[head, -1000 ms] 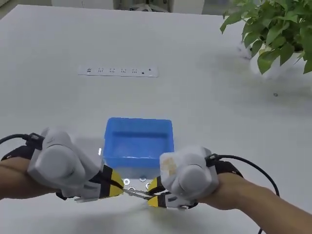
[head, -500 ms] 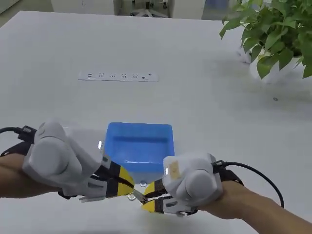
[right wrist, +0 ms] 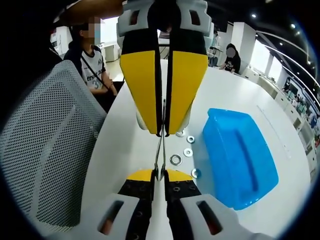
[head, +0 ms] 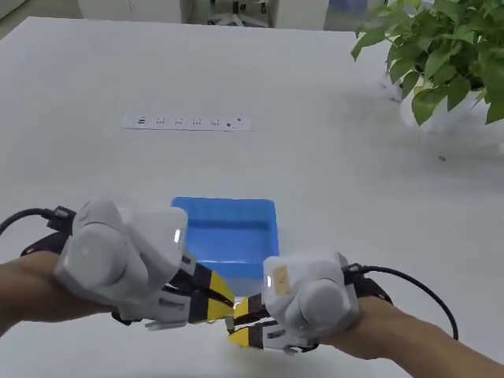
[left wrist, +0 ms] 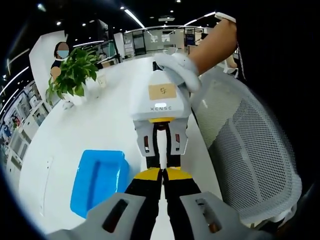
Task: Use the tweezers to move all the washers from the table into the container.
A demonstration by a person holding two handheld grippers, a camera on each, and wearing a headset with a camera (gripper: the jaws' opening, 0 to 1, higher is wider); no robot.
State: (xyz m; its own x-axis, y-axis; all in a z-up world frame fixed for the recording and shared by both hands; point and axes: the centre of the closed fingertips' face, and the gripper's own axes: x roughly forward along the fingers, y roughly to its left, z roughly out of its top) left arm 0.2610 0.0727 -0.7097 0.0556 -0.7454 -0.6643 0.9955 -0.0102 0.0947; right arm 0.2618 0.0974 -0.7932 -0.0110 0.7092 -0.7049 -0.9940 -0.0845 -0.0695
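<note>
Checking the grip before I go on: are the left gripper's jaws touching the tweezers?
Touching. The right gripper view shows the tweezers running up into the narrow slit between the left gripper's yellow jaws, which are closed on them.

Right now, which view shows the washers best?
Right gripper view: washers lie bare beside the blue container. Head view: the left gripper and right gripper hide them. Left gripper view: the right gripper blocks them.
</note>
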